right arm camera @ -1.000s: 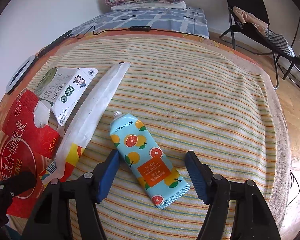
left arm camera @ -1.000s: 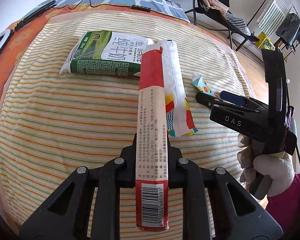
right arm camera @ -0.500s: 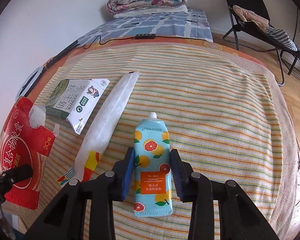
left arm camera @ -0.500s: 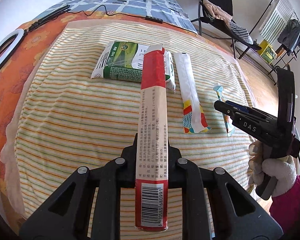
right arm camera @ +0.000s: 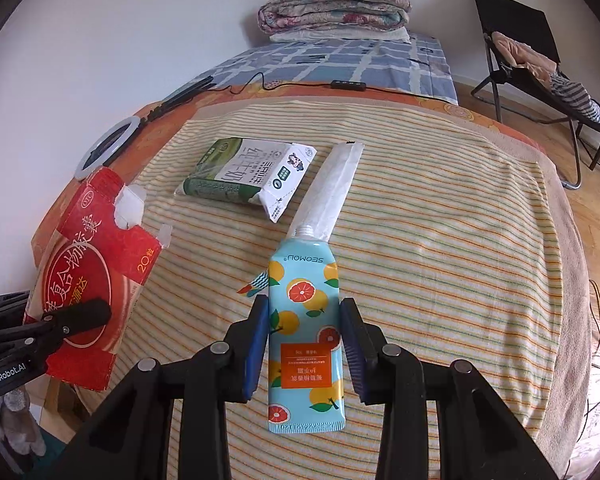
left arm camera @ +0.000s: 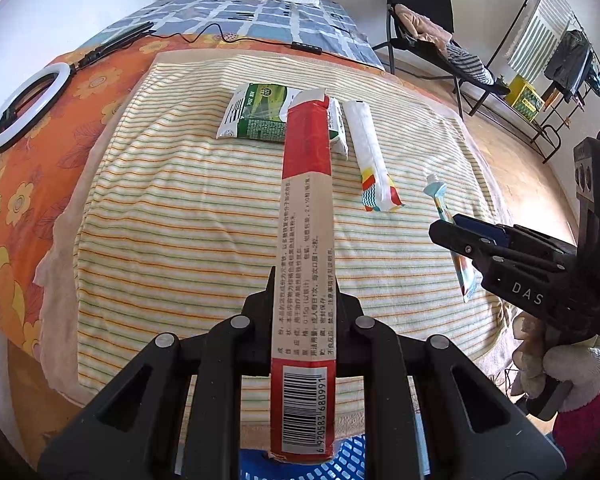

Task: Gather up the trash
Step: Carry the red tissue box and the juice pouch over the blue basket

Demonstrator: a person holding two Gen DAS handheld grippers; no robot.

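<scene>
My left gripper [left arm camera: 303, 312] is shut on a flat red box [left arm camera: 305, 248] and holds it above the striped cloth [left arm camera: 180, 216]; the box also shows in the right wrist view [right arm camera: 88, 280]. My right gripper [right arm camera: 303, 320] is shut on a blue orange-print tube [right arm camera: 304, 320], lifted off the cloth; the tube also shows edge-on in the left wrist view [left arm camera: 446, 216]. A green-and-white milk carton [right arm camera: 248, 172] and a long white wrapper [right arm camera: 334, 188] lie on the cloth farther back.
A blue basket [left arm camera: 340, 466] shows under the left gripper at the table's near edge. A ring light [left arm camera: 24, 104] lies at the left on the orange cover. A bed with folded quilts [right arm camera: 336, 8] and a black chair [right arm camera: 520, 52] stand beyond.
My right gripper closed on the tube and lifted it off the cloth. Both grippers have pulled back and up from the table, the left still holding the red box.
</scene>
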